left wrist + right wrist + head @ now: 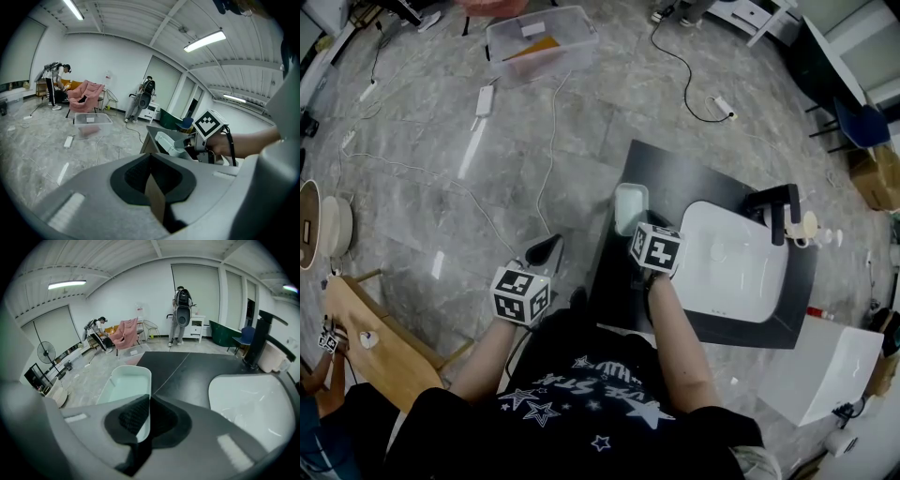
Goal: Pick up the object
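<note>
A pale green oblong tray [630,201] sits at the left edge of a black counter [675,169]. My right gripper [635,231] reaches over its near end. In the right gripper view the tray [123,385] lies just ahead, and its right wall runs between the jaws of that gripper [149,416], which are shut on it. My left gripper [546,251] hangs over the floor left of the counter, jaws together with nothing in them [151,174]. From the left gripper view the tray [166,142] and the right gripper [186,142] appear at mid right.
A white basin [741,272] with a black tap [780,211] fills the counter's right half. On the grey floor stand a clear plastic box [542,42], cables, a wooden stool [375,347] at left and a white box [834,370] at right. People stand far off.
</note>
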{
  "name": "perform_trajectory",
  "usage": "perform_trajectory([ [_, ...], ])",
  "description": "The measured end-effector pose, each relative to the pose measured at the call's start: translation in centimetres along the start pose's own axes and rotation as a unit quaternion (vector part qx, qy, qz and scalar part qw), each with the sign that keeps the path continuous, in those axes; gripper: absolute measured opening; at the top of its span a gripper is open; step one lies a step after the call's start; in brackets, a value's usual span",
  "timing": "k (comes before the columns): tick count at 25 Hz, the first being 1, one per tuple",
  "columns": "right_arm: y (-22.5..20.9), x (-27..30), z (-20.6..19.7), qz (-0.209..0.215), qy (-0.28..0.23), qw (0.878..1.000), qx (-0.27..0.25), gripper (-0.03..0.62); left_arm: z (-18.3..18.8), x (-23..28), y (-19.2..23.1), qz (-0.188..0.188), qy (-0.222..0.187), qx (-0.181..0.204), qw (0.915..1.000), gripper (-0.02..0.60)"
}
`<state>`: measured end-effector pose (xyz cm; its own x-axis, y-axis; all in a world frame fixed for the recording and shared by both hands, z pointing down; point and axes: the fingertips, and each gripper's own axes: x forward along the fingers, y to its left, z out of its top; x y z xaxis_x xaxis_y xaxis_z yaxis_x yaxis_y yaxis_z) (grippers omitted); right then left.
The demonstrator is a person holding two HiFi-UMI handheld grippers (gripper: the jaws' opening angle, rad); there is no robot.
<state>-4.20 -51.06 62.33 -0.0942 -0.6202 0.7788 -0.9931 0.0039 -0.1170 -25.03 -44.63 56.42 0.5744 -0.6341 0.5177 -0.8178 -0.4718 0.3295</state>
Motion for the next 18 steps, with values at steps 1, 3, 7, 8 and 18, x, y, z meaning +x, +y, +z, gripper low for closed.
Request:
perform_trajectory([
  [1, -0.1, -0.3, 0.2, 0.002, -0.004, 1.0, 0.002, 0.012, 0.1, -0.1, -0.2, 0.0, -0.001, 0.001, 1.0, 0.009],
  [3, -0.3, -1.1, 0.4, 0.006, -0.012, 1.0, 0.007, 0.012, 0.1, -0.2, -0.8, -0.002, -0.003, 0.004, 1.0, 0.009],
  [7, -1.0, -3.0, 1.0, 0.018, -0.035, 0.999, 0.018, 0.012, 0.5, -0.5, -2.3, -0.007, -0.011, 0.015, 0.9998, 0.009],
  [8, -1.4, -3.6, 1.3, 0.019, -0.042, 0.999, 0.021, 0.012, 0.6, -0.6, -2.8, -0.008, -0.012, 0.018, 0.9997, 0.009],
  [18, -6.3, -10.7, 0.9, 0.03, -0.09, 0.994, 0.046, 0.011, 1.0, -1.6, -8.6, 0.0, -0.037, 0.041, 0.9985, 0.009],
])
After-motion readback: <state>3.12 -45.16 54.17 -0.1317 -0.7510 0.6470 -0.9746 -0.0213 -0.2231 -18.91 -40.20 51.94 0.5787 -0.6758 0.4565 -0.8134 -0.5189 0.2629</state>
